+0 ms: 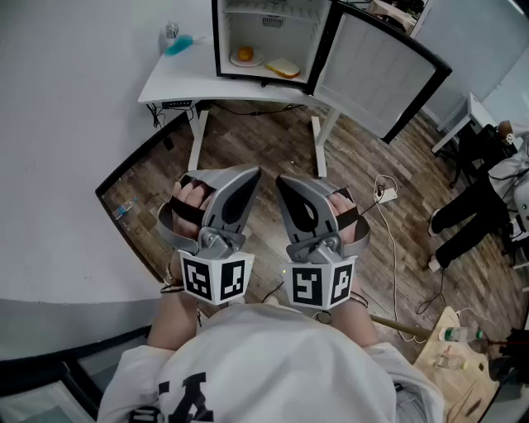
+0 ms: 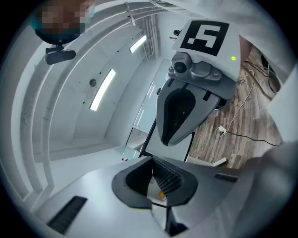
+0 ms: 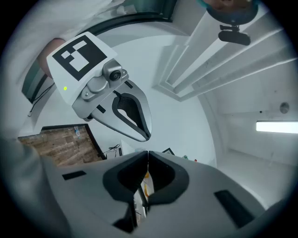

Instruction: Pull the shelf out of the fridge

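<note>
The person holds both tools close to the chest, side by side and nearly touching. The left claw is shut tight with nothing in it. The right claw is shut tight too, and it is also empty. Both are well apart from the little fridge, which stands far ahead on a white worktop. The fridge door hangs wide open to the right. The shelf sits high up inside the fridge, pushed all the way in. Below it, on the fridge bottom, are a plate with something orange and a slice of bread just beside it. A blue-green thing lies on the worktop to the left of the fridge. The floor is brown wood.
</note>
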Demonstrator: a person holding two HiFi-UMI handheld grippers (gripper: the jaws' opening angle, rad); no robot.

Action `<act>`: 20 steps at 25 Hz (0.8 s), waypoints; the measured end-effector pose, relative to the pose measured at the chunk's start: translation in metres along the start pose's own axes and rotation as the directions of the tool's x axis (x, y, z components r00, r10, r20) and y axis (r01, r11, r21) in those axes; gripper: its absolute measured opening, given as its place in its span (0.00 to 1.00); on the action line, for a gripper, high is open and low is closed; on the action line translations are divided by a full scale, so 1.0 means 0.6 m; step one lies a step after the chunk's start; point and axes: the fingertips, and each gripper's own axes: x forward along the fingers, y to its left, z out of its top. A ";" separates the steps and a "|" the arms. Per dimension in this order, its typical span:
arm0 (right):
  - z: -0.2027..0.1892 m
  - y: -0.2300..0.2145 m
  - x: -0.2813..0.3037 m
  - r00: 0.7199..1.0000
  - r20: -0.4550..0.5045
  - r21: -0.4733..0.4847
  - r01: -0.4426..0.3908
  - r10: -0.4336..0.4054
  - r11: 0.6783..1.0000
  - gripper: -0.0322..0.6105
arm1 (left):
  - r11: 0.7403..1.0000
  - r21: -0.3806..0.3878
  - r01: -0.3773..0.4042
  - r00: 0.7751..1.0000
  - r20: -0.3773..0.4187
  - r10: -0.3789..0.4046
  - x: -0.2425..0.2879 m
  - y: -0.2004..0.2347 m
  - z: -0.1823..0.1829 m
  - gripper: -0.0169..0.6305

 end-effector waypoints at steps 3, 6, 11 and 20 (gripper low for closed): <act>0.001 0.004 0.000 1.000 0.006 0.003 -0.004 0.004 1.000 0.10 | 1.000 -0.008 -0.001 1.000 -0.006 0.001 0.000 -0.003 -0.004 0.04; -0.001 0.006 -0.004 1.000 0.004 0.011 -0.001 0.001 1.000 0.10 | 1.000 -0.010 0.009 1.000 -0.020 -0.009 -0.001 -0.012 -0.007 0.04; -0.005 0.012 -0.011 1.000 -0.003 0.011 0.001 0.000 1.000 0.10 | 1.000 -0.018 0.005 1.000 -0.018 -0.005 -0.009 -0.015 -0.002 0.04; 0.019 0.016 -0.004 0.999 0.032 0.041 0.017 -0.019 0.999 0.10 | 0.999 -0.043 -0.011 1.000 -0.014 0.010 -0.028 -0.001 -0.018 0.04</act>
